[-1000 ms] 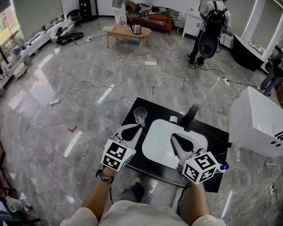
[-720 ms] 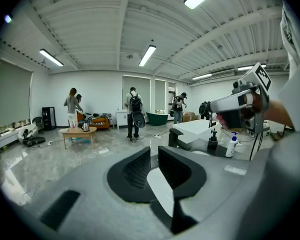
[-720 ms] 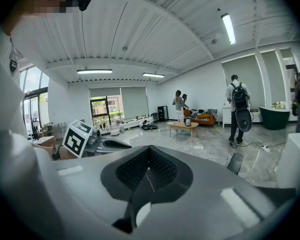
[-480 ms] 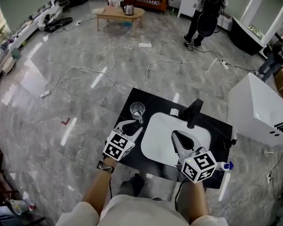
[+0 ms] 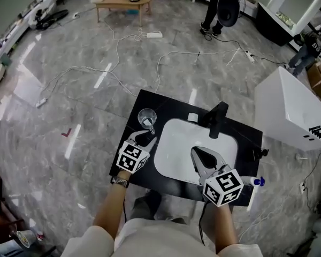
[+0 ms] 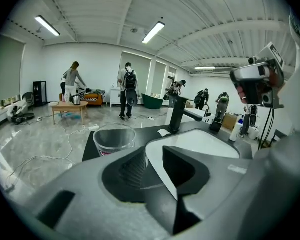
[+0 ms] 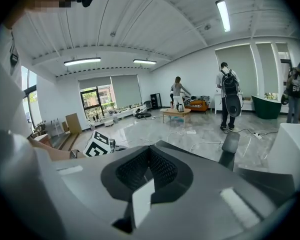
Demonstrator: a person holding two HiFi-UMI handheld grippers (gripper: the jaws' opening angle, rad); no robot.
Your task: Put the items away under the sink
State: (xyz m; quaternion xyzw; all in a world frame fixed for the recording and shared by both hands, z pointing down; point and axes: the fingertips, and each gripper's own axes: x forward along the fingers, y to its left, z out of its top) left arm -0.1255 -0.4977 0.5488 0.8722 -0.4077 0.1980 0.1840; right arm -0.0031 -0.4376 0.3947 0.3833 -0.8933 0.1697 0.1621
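Observation:
A black counter [image 5: 129, 122] holds a white sink basin [image 5: 174, 143] and a black faucet [image 5: 215, 119]. A clear glass cup [image 5: 147, 117] stands at the counter's back left corner. My left gripper [image 5: 144, 138] hovers just in front of the cup, apart from it. Its jaws have just been opening and stand open, with nothing between them. In the left gripper view the cup [image 6: 114, 139] sits a little beyond the left gripper [image 6: 152, 160]. My right gripper [image 5: 196, 152] is shut and empty over the basin's right half; its pads [image 7: 140, 168] meet.
A small white item [image 5: 192, 117] lies beside the faucet. A bottle with a blue cap [image 5: 255, 181] lies at the counter's right front corner. A white cabinet [image 5: 289, 111] stands to the right. Cables cross the floor [image 5: 96, 79], and people stand far behind.
Both grippers have come down toward the counter. The left gripper's jaws went from nearly closed to wide open and now sit closer to the cup. The right gripper stayed shut.

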